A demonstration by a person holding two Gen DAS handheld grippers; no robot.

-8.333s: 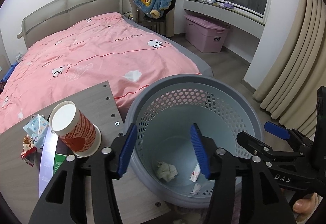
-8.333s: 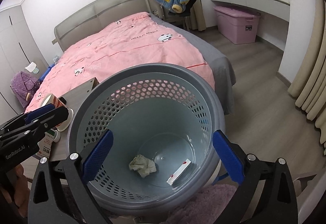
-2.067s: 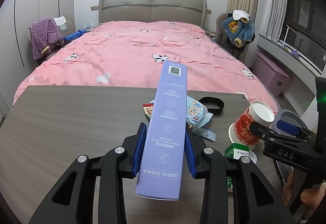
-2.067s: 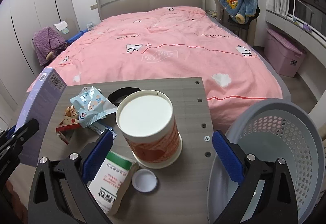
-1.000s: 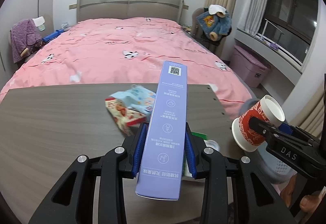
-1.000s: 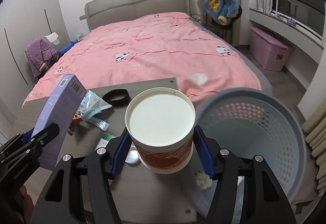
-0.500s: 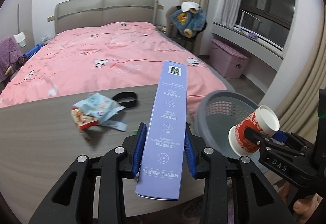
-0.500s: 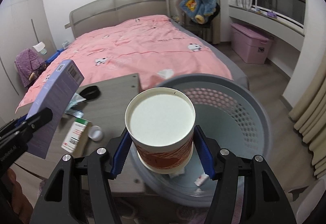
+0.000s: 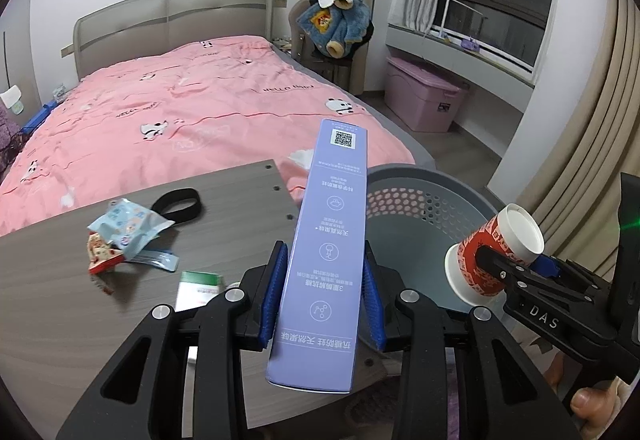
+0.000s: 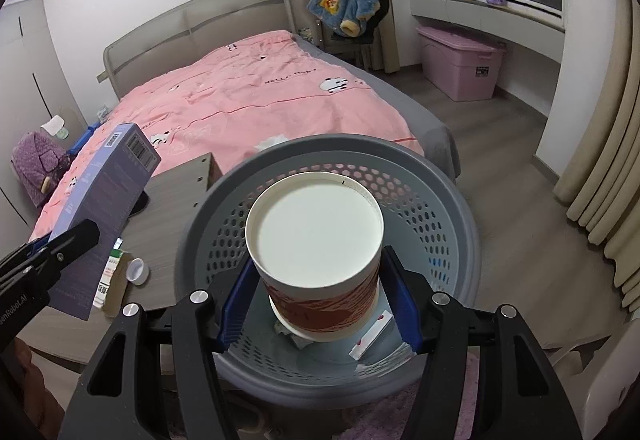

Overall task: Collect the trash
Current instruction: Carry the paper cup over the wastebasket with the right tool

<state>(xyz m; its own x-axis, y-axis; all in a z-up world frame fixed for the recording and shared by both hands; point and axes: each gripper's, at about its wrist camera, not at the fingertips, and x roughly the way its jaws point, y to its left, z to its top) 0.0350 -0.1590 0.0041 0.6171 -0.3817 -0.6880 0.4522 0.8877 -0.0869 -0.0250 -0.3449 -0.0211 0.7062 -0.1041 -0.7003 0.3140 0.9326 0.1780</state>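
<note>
Over the basket (image 10: 440, 176) rim (inside it) right gripper (image 10: 316, 300) clamps cup (image 10: 314, 236).

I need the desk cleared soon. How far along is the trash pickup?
Done: a crumpled tissue and a small white packet lie in the grey perforated basket. In hand: right gripper holds the red-and-white paper cup over it; left gripper clamps the long purple box. Left on the desk: blue snack wrappers, green-and-white box.
</note>
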